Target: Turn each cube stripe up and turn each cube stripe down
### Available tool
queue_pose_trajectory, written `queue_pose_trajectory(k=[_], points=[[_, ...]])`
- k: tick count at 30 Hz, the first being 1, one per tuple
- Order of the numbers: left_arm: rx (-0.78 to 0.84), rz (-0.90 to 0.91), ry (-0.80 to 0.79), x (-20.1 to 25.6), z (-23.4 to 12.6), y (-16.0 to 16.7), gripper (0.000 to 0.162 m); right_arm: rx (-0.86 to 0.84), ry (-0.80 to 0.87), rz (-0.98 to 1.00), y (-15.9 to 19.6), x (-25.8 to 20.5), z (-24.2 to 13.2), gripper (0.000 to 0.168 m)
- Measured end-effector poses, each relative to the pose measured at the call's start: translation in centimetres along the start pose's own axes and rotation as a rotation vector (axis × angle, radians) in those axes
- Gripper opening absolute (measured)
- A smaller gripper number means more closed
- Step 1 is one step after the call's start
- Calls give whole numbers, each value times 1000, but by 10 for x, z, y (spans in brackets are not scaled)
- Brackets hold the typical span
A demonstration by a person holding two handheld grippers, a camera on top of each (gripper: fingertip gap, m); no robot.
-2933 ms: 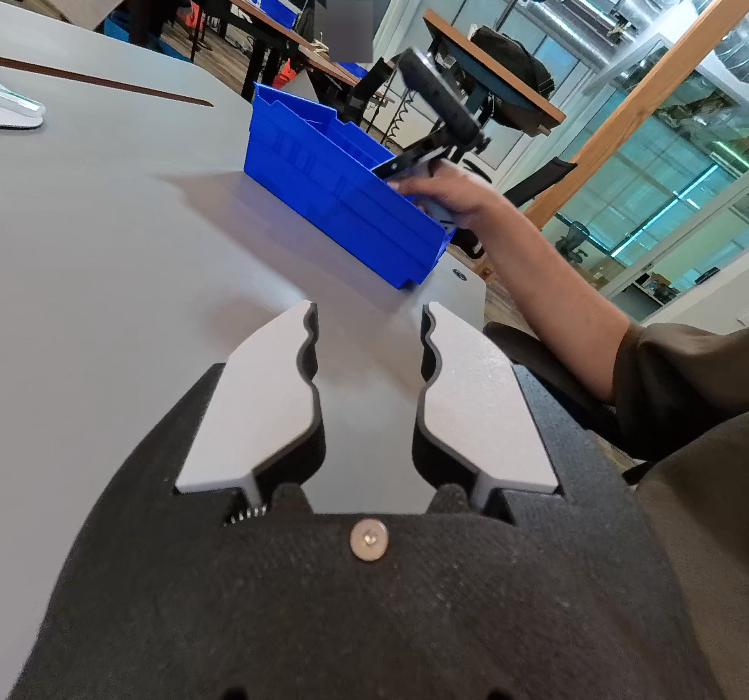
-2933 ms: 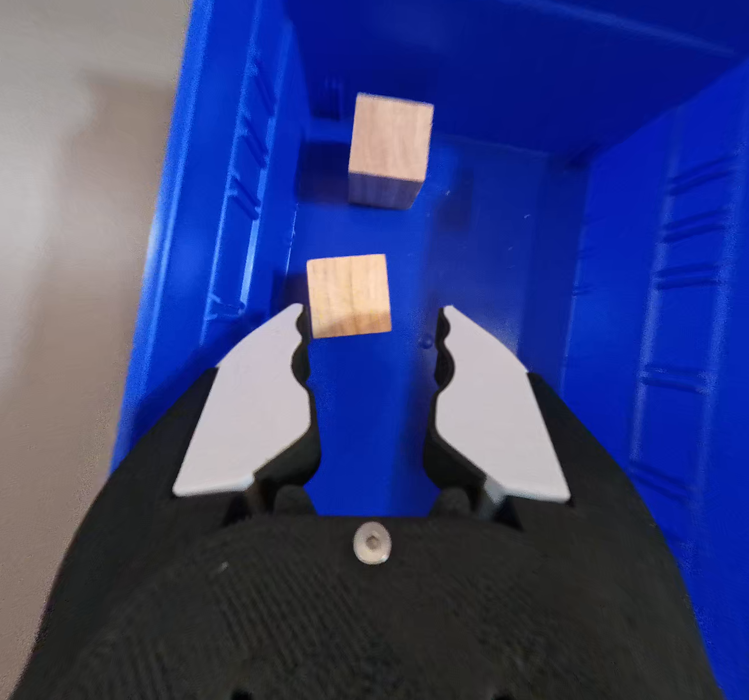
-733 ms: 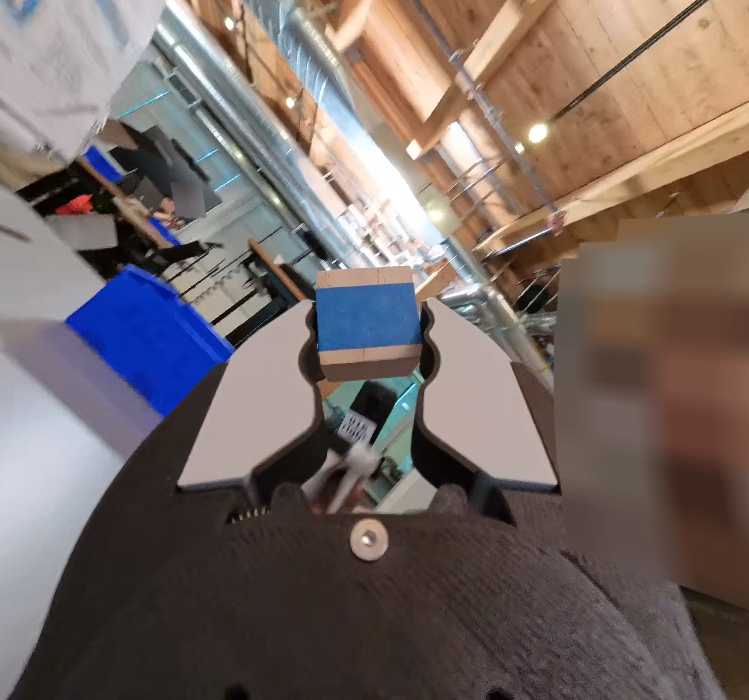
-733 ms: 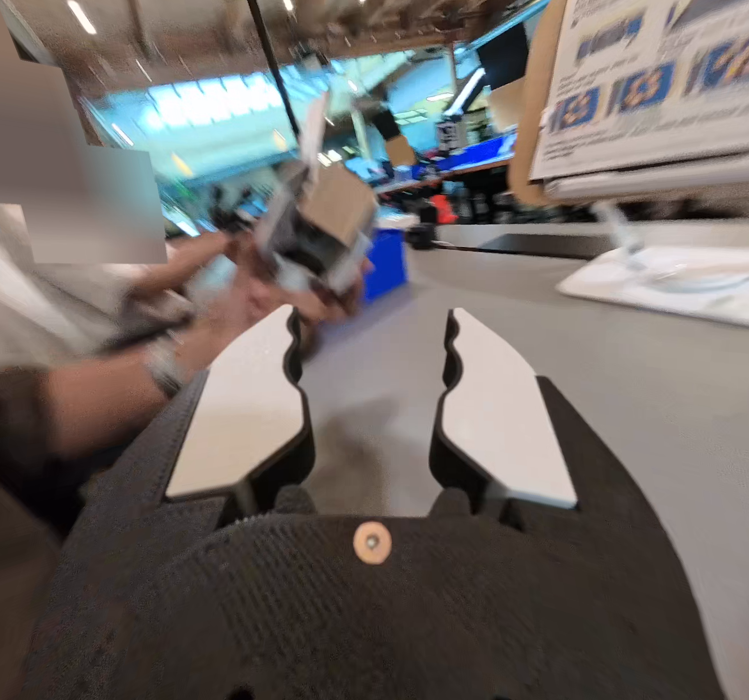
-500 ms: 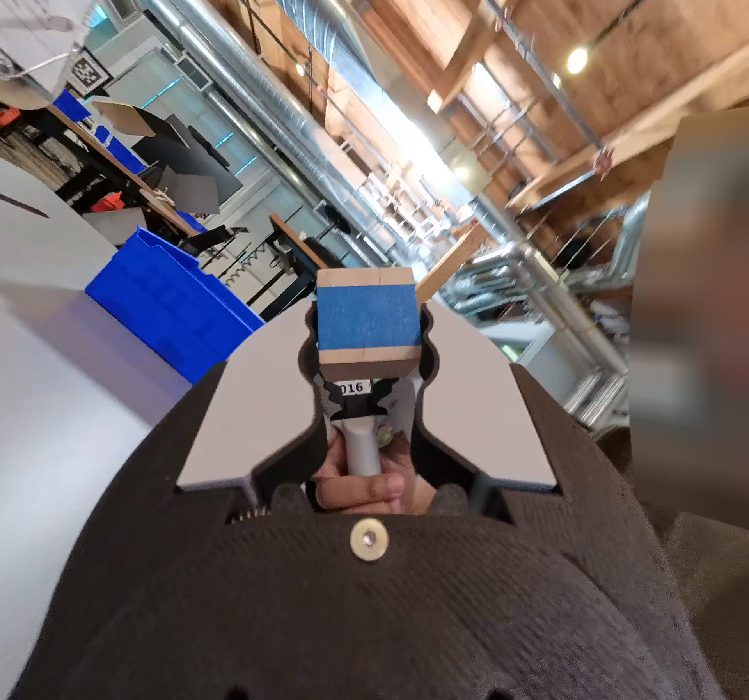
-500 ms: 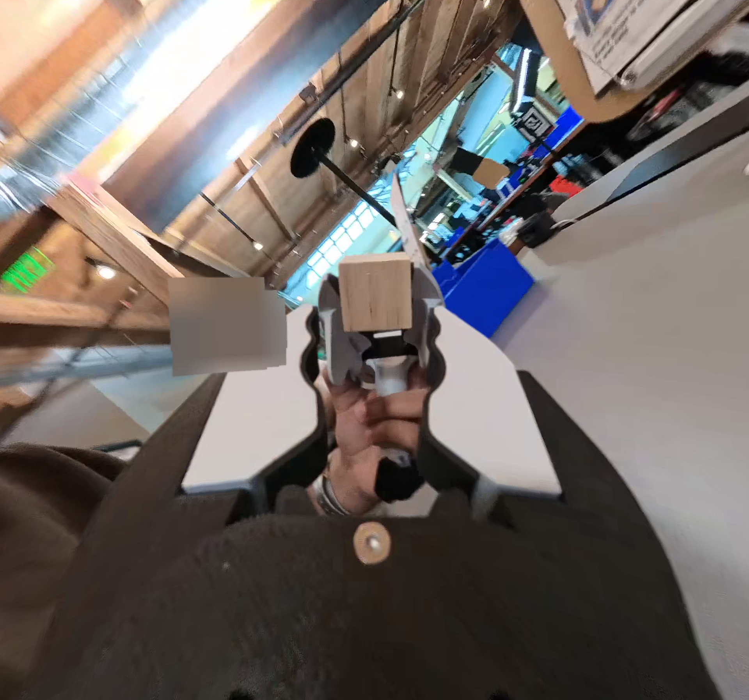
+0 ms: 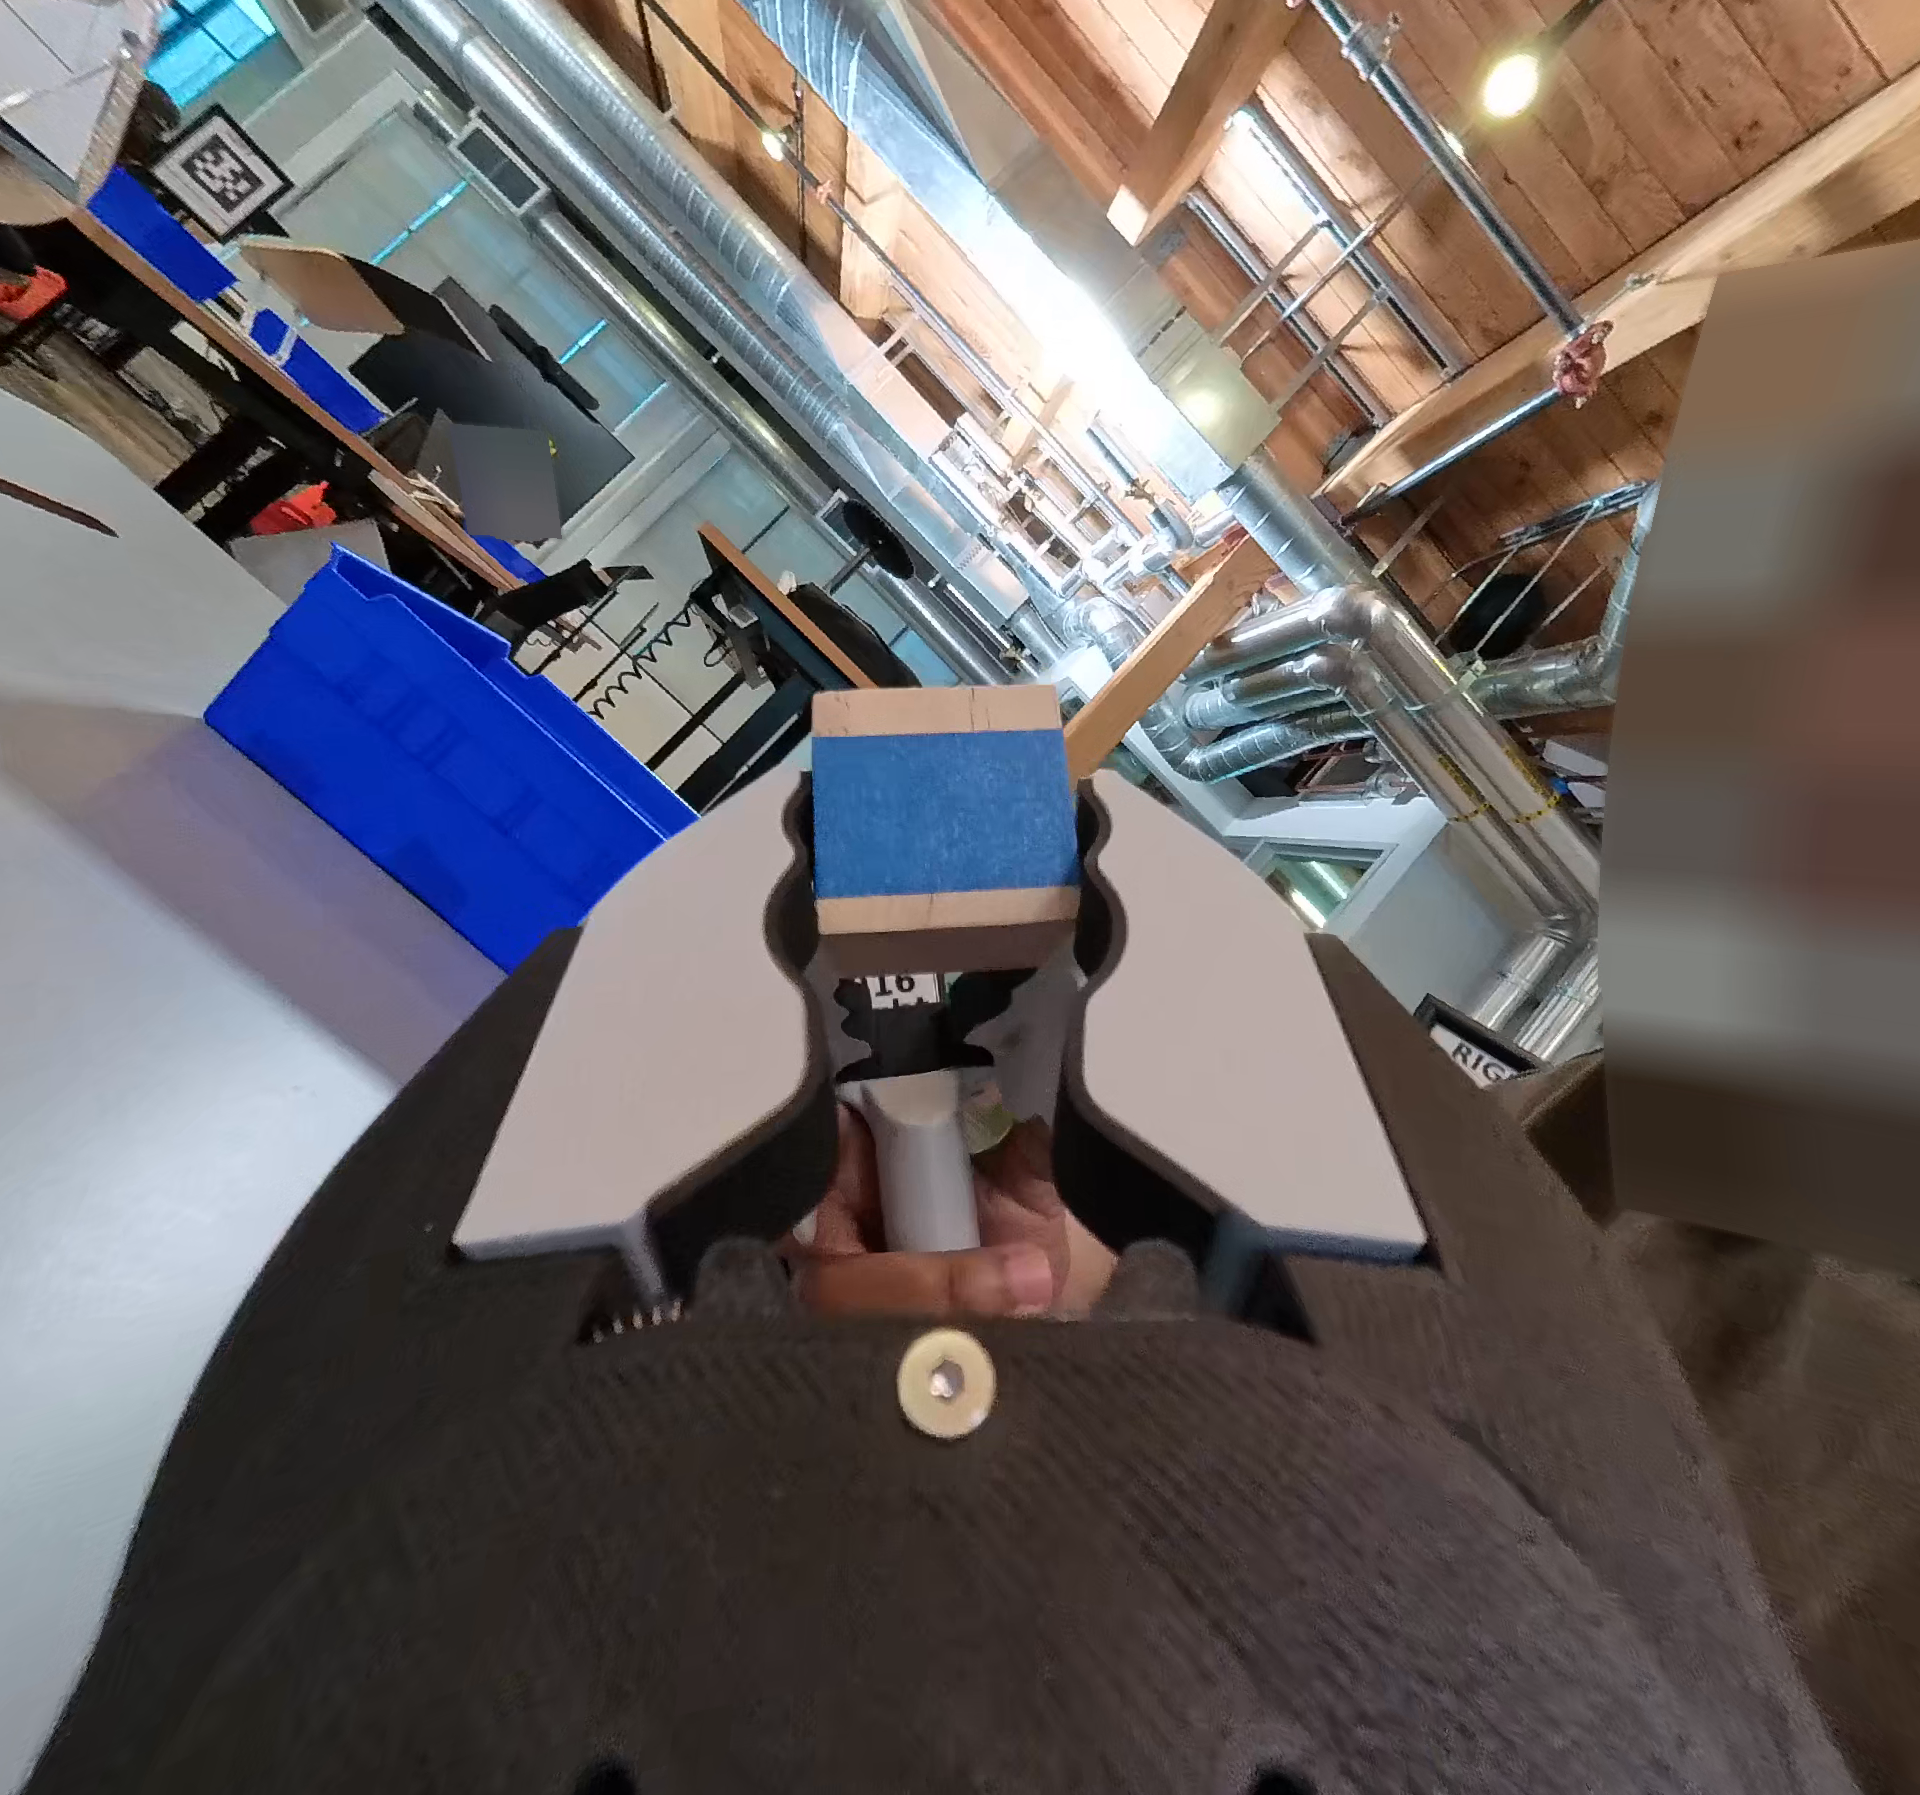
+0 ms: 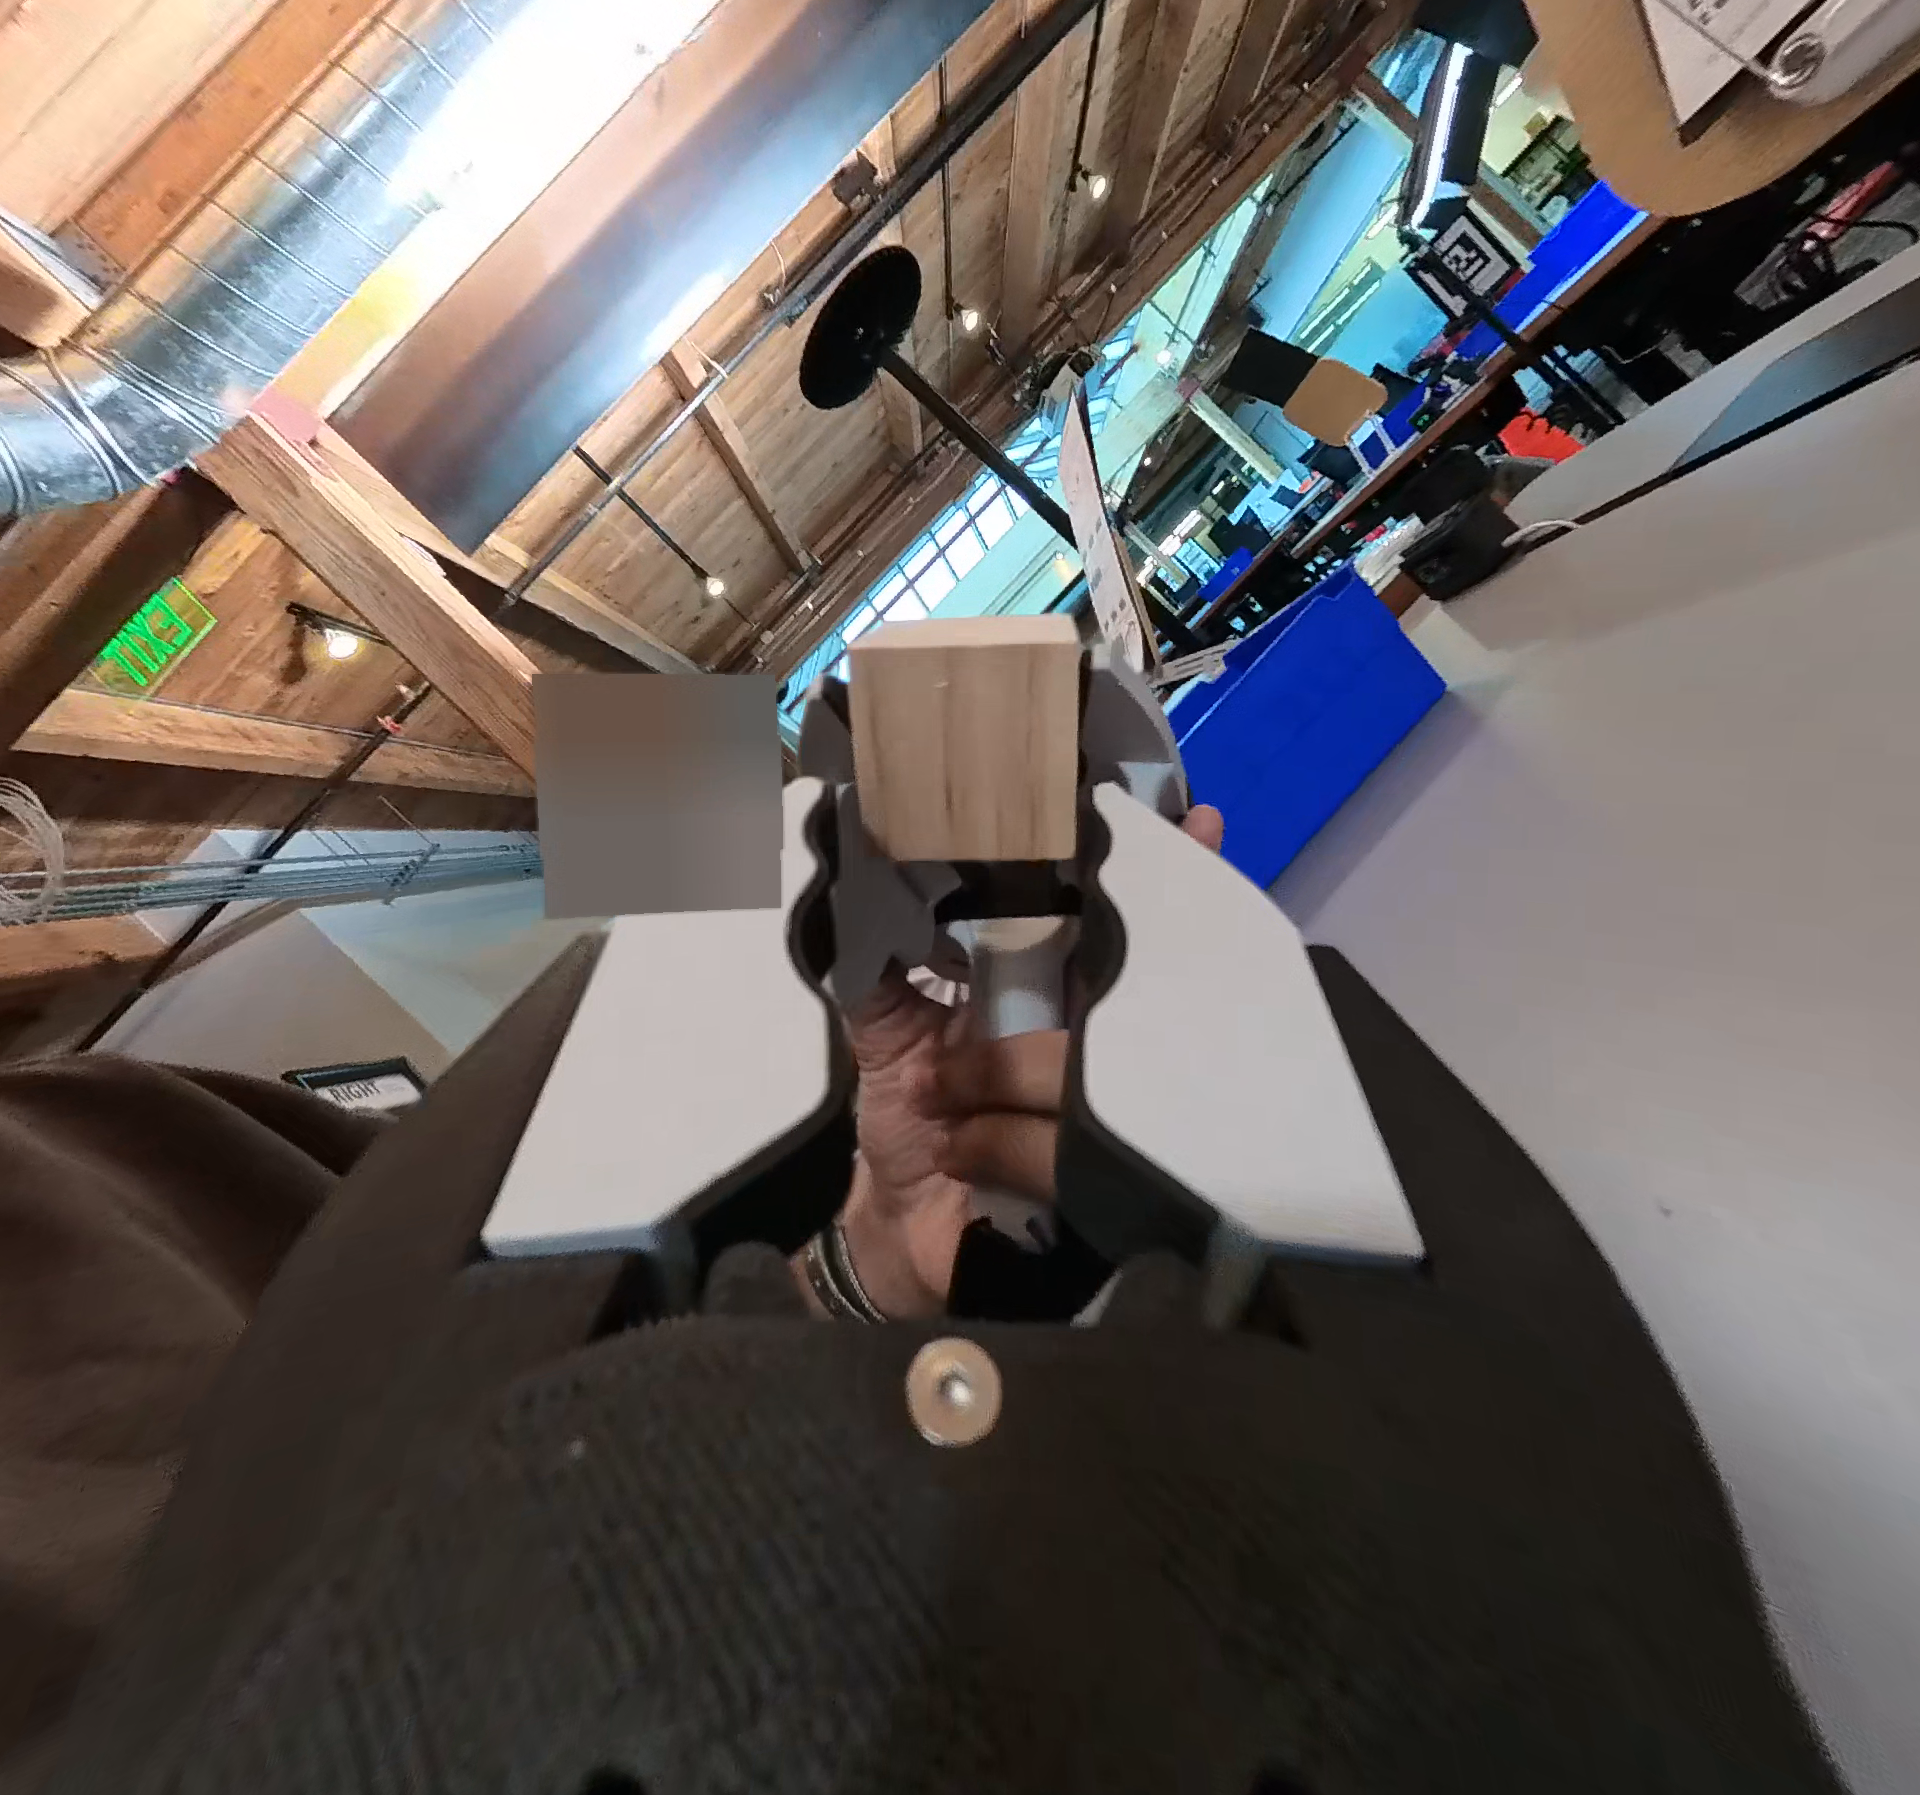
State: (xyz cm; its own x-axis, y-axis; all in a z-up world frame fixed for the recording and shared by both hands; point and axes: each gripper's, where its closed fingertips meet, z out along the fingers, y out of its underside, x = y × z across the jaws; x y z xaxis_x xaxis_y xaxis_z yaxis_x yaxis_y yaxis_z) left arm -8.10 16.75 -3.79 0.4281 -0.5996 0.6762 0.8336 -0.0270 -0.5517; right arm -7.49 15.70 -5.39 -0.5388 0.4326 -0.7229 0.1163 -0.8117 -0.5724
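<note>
Cube [image 7: 942, 815]: raised in the air between both grippers, well above the table [image 7: 156, 1018]; blue stripe faces the left camera, bare wood faces the right.
Left gripper [image 7: 940, 846]: jaws narrow, pressed on the cube's two sides.
Right gripper [image 8: 961, 779]: jaws look closed on the same cube from the opposite end, though contact at its tips is hard to make out.
Key relation: the grippers point head-on at each other, cube centred in both, neither nearer.
Bin [image 7: 436, 758]: off to the left on the table, well apart.
Hidden: the cube's other faces; the bin's inside.
</note>
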Motion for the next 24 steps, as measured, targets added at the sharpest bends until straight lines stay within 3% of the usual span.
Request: queue_pose_trajectory(k=[7,11,14,17,19,24], points=[[-35,-10,22,1,1,8,49,-15,-10,-46,-10,-3,-2,41],[-5,-42,-30,-10,-5,1,76,78,28,-149,-58,-11,-17,41],[-37,-36,-53,-16,-9,3,81,160,118,-306,-117,-22,-40,41],[-99,17,-88,-23,-11,9,82,190,320,-480,-182,-24,-77,41],[-136,38,-105,-26,-11,14,81,130,542,-573,-215,-10,-111,41],[-187,26,-112,-30,-8,27,81,-215,1130,-655,-233,56,-222,41]])
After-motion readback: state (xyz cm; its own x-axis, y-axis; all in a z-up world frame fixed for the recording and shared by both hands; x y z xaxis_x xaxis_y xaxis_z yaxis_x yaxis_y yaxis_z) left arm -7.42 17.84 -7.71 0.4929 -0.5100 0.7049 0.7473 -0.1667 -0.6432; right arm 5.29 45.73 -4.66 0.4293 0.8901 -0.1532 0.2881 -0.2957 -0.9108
